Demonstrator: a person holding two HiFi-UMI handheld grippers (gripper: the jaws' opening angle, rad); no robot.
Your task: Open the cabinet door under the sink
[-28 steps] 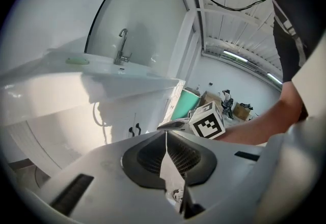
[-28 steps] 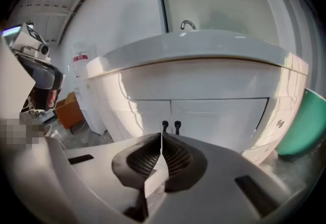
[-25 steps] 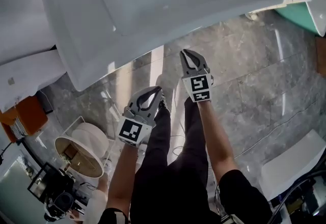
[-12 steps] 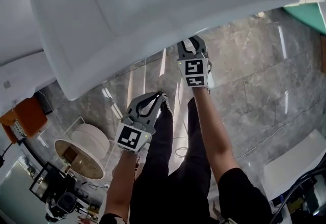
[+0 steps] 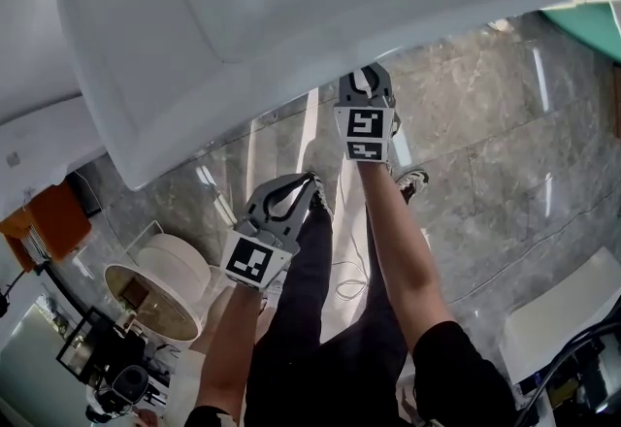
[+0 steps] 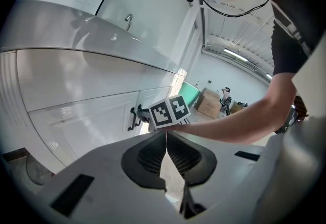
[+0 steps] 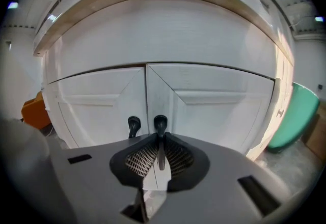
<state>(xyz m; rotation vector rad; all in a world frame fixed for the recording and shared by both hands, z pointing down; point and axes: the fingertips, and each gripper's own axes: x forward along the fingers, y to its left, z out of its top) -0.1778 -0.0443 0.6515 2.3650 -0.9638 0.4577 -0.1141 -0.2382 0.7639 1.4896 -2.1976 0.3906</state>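
Shiny grey stone floor, big bright hall behind

The floor [image 5: 485, 124] is glossy grey marble-look tile with pale streaks of light bouncing off it. Sitting on it: an orange box [image 5: 44, 221] off to the left, a white cable spool [image 5: 160, 284] near that, a white slab [image 5: 563, 313] lower right and something teal [image 5: 592, 35] upper right. Further back there are cardboard boxes [image 6: 209, 103] under a white ceiling with strip lights [image 6: 232, 54].

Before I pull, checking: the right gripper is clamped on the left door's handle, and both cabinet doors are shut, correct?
Not quite: the right gripper is clamped on the handle of the right door, not the left door, as the right gripper view shows. Both doors are shut.
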